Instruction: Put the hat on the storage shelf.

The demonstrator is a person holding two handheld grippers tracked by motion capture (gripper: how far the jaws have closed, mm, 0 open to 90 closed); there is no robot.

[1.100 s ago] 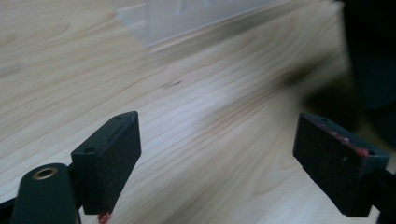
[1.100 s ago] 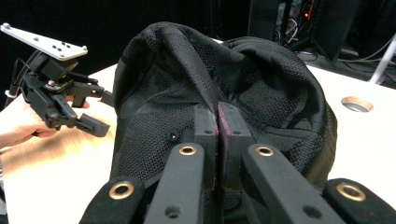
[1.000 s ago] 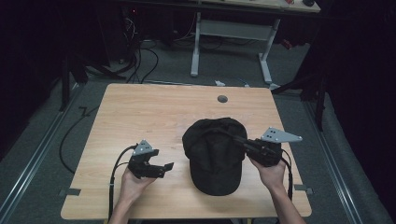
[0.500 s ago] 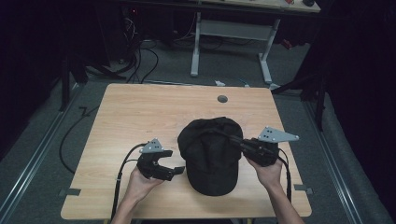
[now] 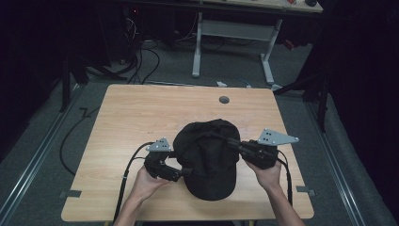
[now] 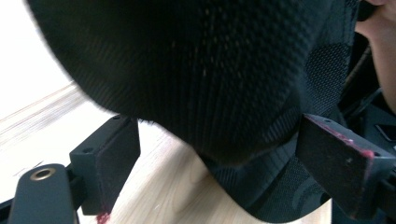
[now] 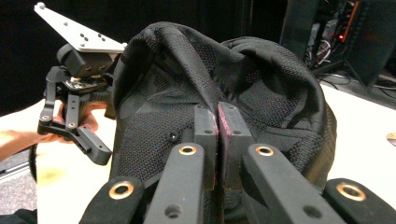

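With the right gripper (image 5: 234, 142) pinching a fold of the black cap (image 5: 209, 157) on the counter (image 5: 141, 108), the left gripper (image 6: 219, 158), fingers wide around its brim, probably needs to close next.

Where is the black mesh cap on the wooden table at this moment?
In the high view the black mesh cap lies on the near half of the wooden table, between the left gripper and the right gripper, which pinches its fabric.
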